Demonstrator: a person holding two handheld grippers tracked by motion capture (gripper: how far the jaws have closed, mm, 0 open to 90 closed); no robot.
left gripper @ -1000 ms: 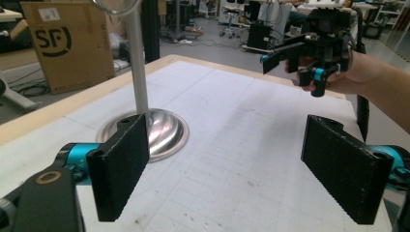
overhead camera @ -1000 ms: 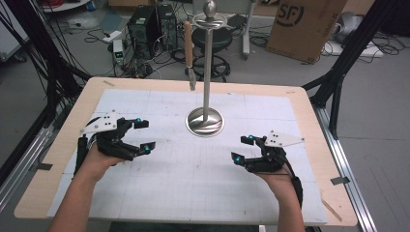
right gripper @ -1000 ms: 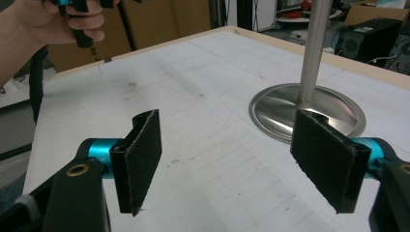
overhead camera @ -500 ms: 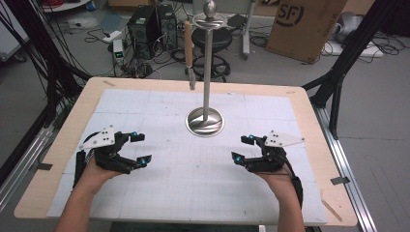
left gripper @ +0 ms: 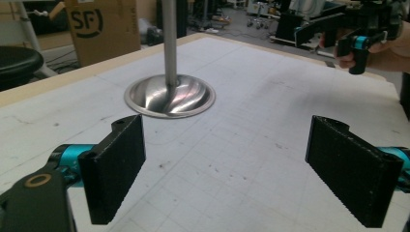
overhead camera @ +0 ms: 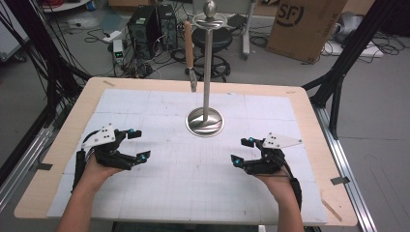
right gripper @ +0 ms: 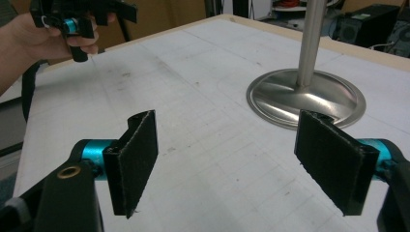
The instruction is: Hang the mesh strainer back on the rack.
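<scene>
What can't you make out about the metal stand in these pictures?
- Stand: whether the wooden-handled tool hangs from it, high view; too small.
- Pole top: cut off by the upper edge, left gripper view.
- Base near rim: partly behind a pad, right gripper view.

Stand (overhead camera: 205,121) mid-table (overhead camera: 300,104), betw. left tool (overhead camera: 137,144) & right tool (overhead camera: 242,151), slightly behind both.
</scene>
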